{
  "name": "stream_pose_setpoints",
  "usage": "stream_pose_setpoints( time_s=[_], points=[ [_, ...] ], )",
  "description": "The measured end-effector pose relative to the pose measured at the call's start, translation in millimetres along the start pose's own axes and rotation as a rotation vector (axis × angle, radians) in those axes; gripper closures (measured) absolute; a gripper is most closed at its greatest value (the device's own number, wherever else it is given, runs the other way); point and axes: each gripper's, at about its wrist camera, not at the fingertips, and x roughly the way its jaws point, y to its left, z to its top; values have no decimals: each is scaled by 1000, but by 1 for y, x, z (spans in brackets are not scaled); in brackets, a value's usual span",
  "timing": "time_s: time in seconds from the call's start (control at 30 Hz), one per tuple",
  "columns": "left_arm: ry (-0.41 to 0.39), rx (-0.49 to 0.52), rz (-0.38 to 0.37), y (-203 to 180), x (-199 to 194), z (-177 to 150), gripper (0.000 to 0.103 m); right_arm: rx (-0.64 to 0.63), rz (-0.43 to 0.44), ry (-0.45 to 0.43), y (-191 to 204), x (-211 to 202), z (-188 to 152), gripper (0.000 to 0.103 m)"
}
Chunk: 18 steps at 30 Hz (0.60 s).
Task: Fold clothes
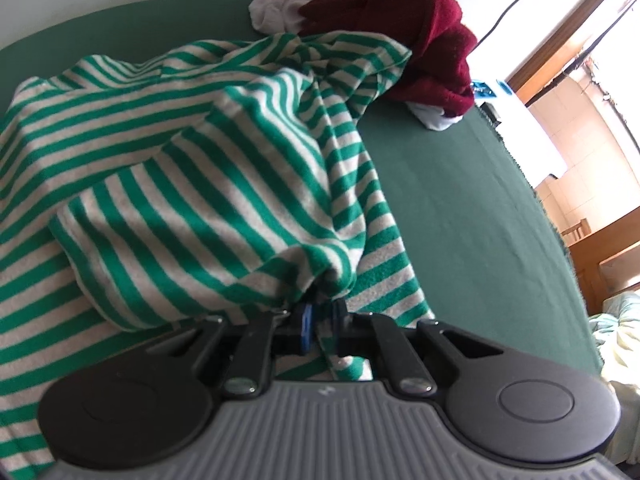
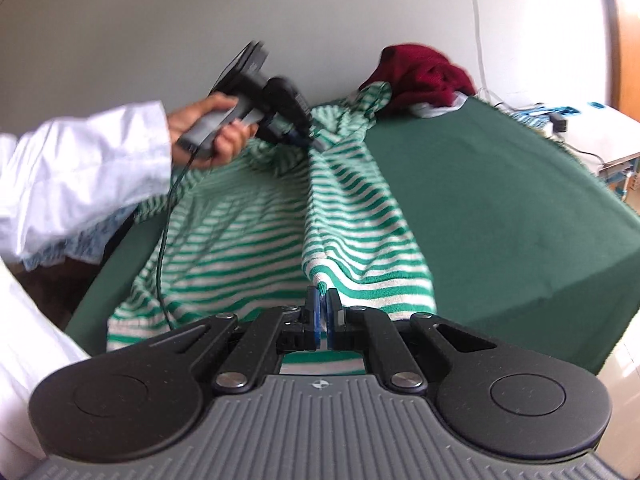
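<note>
Both tongs are pinching the striped top: the right tongs at its near edge, the left tongs on a bunched fold held up off the green worktop. The top sprawls toward the red pile behind it. If either pinch is shallow, the fold may slip, or drag that pile along.

Striped garment: soft, napped green-and-cream cloth. Maroon garment, upper right: thick, fuzzy knit; table cover: matt green felt-like fabric. Tongs: matt black plastic, shiny metal pivot screws, ribbed grey base.
</note>
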Motion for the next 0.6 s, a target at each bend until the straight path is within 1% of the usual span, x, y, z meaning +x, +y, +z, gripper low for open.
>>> stream_pose_setpoints(
  time_s=[0.1, 0.17, 0.2, 0.27, 0.3, 0.37, 0.43, 0.5, 0.53, 0.6],
  points=[
    [11, 15, 12, 2, 7, -3, 99, -17, 19, 72, 6, 13, -9, 100],
    [2, 28, 15, 2, 7, -5, 95, -31, 32, 127, 10, 21, -17, 98],
    [-3, 35, 16, 2, 7, -6, 93, -43, 31, 140, 12, 22, -19, 98],
    [-11, 48, 20, 3, 8, -8, 91, -44, 36, 137, 10, 14, -16, 98],
    [-16, 55, 21, 3, 8, -10, 90, -25, 32, 115, 4, 6, -13, 97],
    [-28, 71, 26, 2, 8, -12, 89, 14, -23, 58, -9, -14, -8, 86],
    [-43, 89, 33, 0, 7, -15, 89, 37, -121, 40, -24, -23, -5, 83],
    [-54, 98, 37, -1, 7, -17, 89, 161, -138, 52, -46, -22, -3, 83],
    [-54, 96, 37, -1, 7, -17, 89, 230, -120, 56, -54, -19, -4, 86],
    [-55, 93, 34, -1, 7, -17, 89, 366, -84, 64, -69, -14, -6, 87]
  ],
)
